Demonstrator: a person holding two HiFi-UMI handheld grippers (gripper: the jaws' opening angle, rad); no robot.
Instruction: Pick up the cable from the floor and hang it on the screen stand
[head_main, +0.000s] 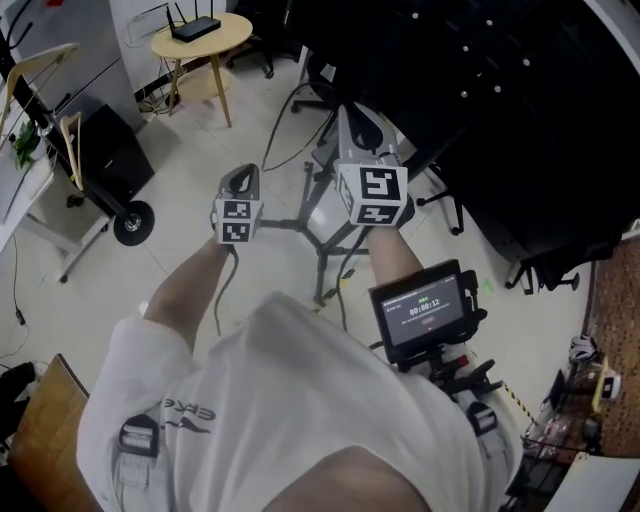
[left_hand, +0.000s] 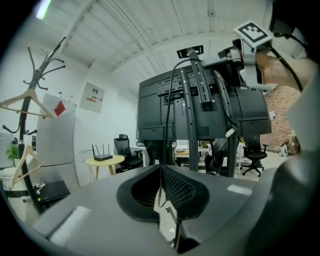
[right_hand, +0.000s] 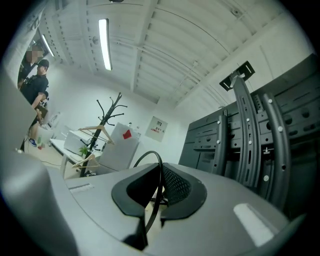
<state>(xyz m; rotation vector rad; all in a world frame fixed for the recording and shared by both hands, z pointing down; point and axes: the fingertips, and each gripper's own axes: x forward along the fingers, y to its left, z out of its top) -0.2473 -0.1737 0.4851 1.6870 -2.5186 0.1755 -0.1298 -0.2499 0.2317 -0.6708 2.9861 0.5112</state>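
The black cable (right_hand: 150, 156) loops up out of my right gripper (right_hand: 161, 169), whose jaws are shut on it. The left gripper view shows the cable (left_hand: 172, 87) rising beside the screen stand (left_hand: 192, 100) towards my raised right gripper (left_hand: 235, 52). My left gripper (left_hand: 161, 169) is shut on a thin stretch of the same cable, which hangs down along my left forearm (head_main: 222, 290). From above, the left gripper (head_main: 241, 180) and right gripper (head_main: 365, 150) are held side by side over the stand's legs (head_main: 318, 232), by the black screen (head_main: 480, 90). The stand's grey uprights (right_hand: 245, 135) stand close on the right.
A round wooden table (head_main: 205, 40) with a router stands at the back left, next to a black case on wheels (head_main: 112, 150). A coat rack with hangers (left_hand: 27, 100) is at the left. Office chairs (left_hand: 255, 156) stand behind the stand. A person (right_hand: 34, 85) is at the far left.
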